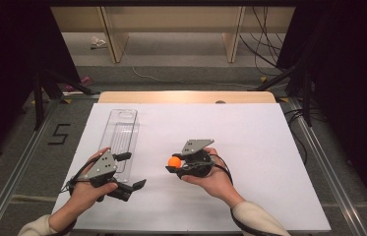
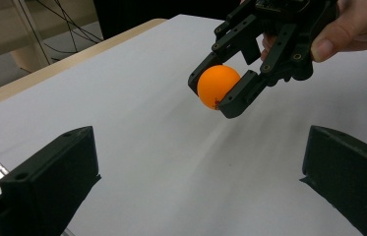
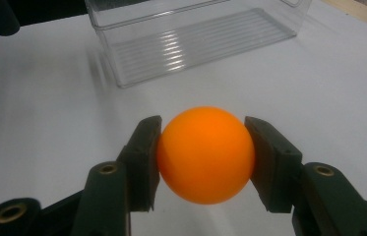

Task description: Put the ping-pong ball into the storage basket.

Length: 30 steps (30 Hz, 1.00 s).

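Observation:
An orange ball (image 1: 174, 162) (image 2: 218, 86) (image 3: 204, 154) hangs a little above the white sheet, pinched between the two black pads of my right gripper (image 1: 173, 163) (image 2: 219, 88) (image 3: 203, 157), which is shut on it and points left toward the clear tray. My left gripper (image 1: 133, 171) (image 2: 198, 177) rests at the tray's near end with its jaws wide apart and nothing between them. It faces the ball from a short way off.
A long clear plastic tray (image 1: 122, 140) (image 3: 191, 37) lies lengthwise on the left part of the white sheet (image 1: 250, 147). The wooden table edge (image 1: 186, 97) runs along the back; metal rails and cables flank the table.

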Motion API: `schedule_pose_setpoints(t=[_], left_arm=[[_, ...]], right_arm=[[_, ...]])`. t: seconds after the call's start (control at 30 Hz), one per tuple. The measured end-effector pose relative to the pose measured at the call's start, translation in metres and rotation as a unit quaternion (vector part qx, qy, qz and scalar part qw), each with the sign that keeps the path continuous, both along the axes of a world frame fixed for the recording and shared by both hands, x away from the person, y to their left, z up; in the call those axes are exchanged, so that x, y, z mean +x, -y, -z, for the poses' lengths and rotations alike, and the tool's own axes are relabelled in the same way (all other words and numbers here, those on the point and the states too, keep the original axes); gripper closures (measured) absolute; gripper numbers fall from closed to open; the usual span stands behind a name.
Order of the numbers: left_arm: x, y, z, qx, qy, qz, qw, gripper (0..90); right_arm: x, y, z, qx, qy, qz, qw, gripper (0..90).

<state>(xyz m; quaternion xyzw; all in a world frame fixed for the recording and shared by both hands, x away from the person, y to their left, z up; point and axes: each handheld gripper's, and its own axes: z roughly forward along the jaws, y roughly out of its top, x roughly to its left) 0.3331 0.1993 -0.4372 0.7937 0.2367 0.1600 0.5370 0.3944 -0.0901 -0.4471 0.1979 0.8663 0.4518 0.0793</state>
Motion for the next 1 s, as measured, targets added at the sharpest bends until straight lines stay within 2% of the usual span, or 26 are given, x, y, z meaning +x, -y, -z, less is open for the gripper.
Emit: schedule_pose_setpoints(t=[1.0], left_arm=[[-0.0001,-0.0001,-0.0002,0.000,0.001,0.000,1.0000,0.1]], right_arm=[[0.0089,-0.0059,-0.0077,0.013,0.010,0.005,0.9999,51.4]])
